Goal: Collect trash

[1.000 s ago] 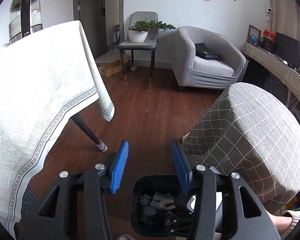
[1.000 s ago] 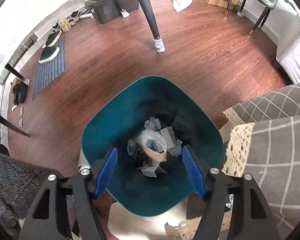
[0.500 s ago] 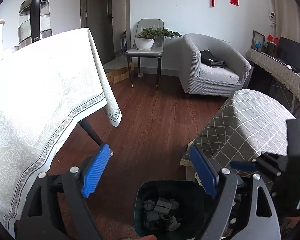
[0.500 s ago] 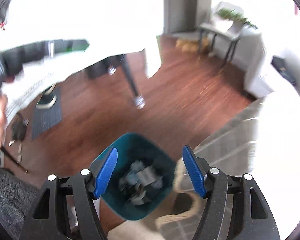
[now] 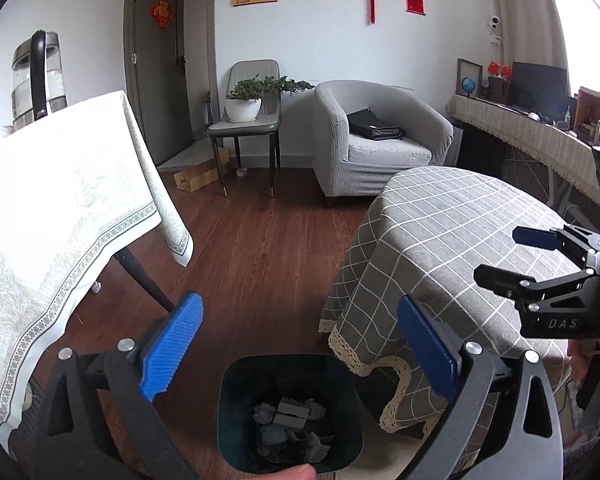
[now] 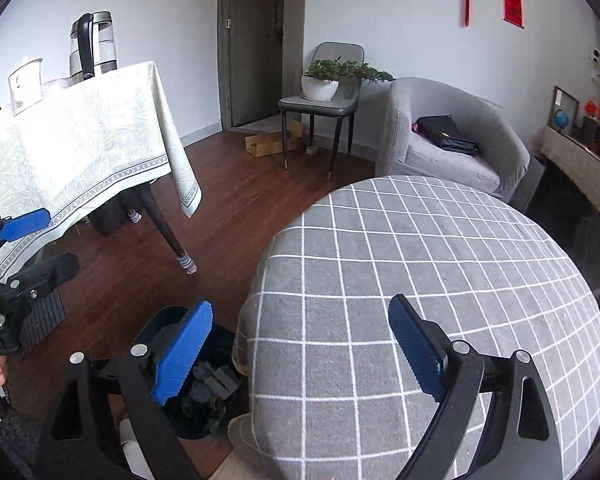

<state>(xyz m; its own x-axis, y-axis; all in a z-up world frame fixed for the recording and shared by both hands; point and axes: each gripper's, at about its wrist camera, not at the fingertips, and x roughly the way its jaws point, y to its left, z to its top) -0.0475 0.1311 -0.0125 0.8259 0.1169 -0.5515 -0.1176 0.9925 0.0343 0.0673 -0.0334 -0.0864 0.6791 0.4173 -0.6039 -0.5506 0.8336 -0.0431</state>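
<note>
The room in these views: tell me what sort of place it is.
Most likely a home living room: a grey armchair, a potted plant on a chair, a cloth-covered table bearing a kettle, red wall ornaments.

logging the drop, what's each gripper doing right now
left gripper: opening, blue fingers wide, nothing between them, above the dark teal plastic trash bin.
right gripper: opening, nothing held, over the grey checked tablecloth.

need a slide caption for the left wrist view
Empty left tongs opening above the trash-filled bin beside the checked table.
</note>
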